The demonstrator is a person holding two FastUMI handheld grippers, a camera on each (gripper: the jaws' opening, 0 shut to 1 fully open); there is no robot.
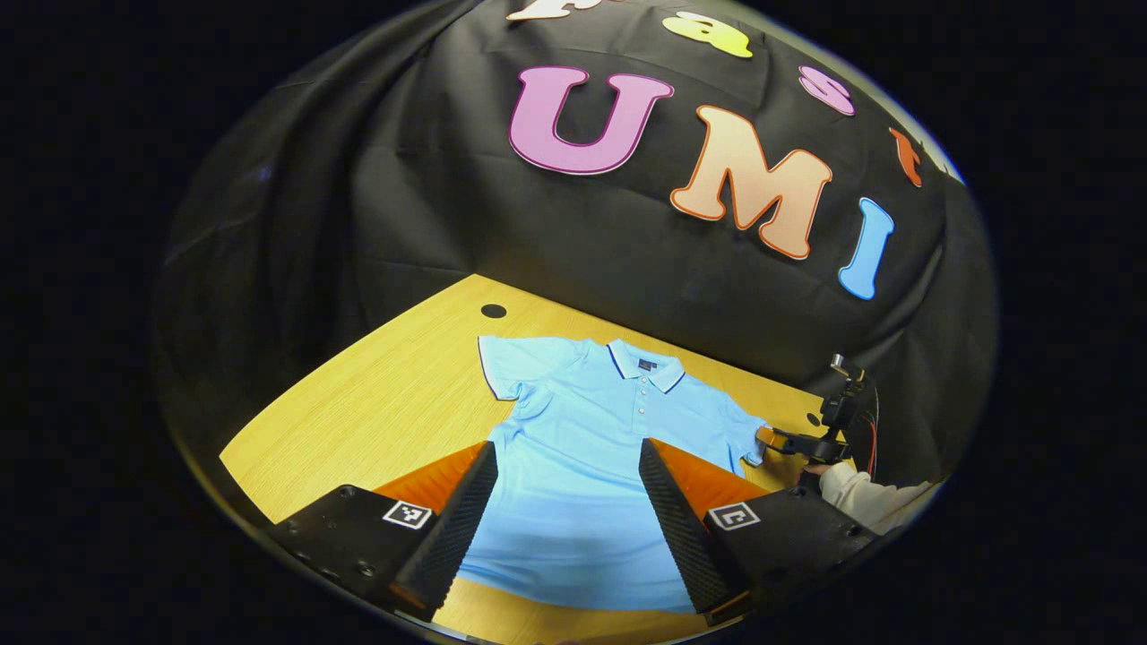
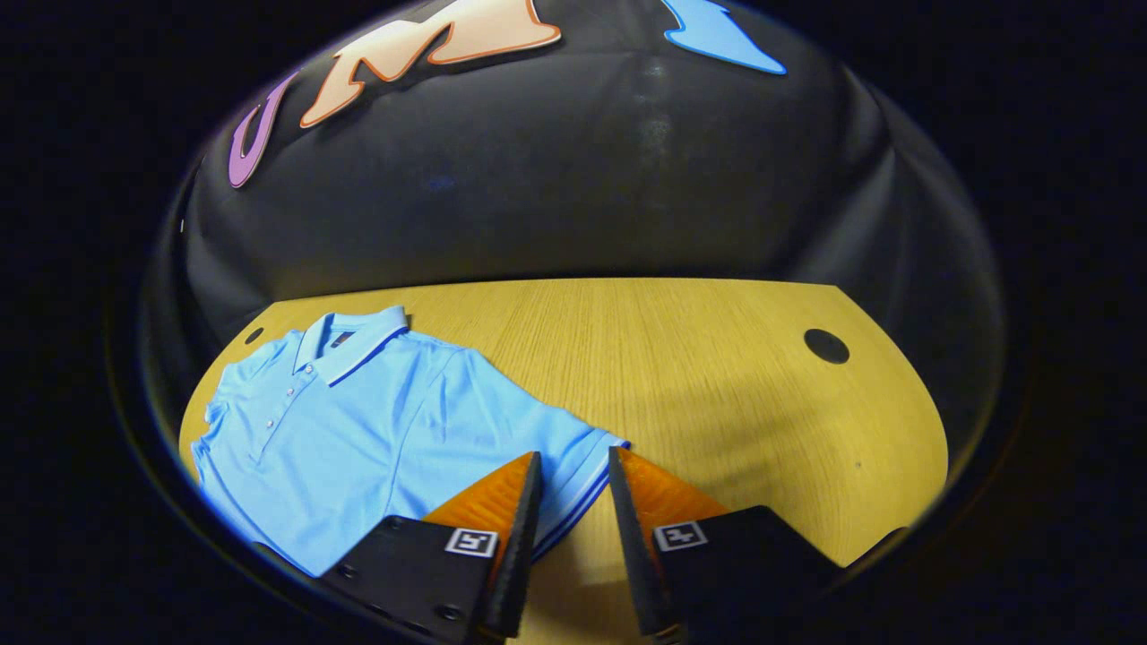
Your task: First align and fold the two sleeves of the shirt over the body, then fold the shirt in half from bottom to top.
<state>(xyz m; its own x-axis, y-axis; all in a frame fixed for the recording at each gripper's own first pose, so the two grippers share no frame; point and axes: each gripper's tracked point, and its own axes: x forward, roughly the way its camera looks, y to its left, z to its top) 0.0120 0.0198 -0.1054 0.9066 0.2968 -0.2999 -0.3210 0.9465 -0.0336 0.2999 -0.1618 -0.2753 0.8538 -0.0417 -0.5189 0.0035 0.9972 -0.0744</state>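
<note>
A light blue polo shirt (image 1: 582, 430) lies flat and face up on the wooden table (image 1: 376, 394), collar (image 1: 645, 363) at the far side and both short sleeves spread out. My left gripper (image 1: 567, 445) hovers open and wide over the shirt's lower body. In the right gripper view the shirt (image 2: 358, 430) lies to the left, and its striped sleeve cuff (image 2: 582, 466) sits in the narrow gap of my right gripper (image 2: 574, 453), which is still open. From the left gripper view, the right gripper (image 1: 769, 439) is at that sleeve's edge, held by a hand (image 1: 815, 468).
The table (image 2: 717, 376) has bare wood right of the shirt and a round black cable hole (image 2: 825, 345). Another hole (image 1: 493, 311) lies beyond the far sleeve (image 1: 506, 363). The booth's black cloth wall stands right behind the table's far edge.
</note>
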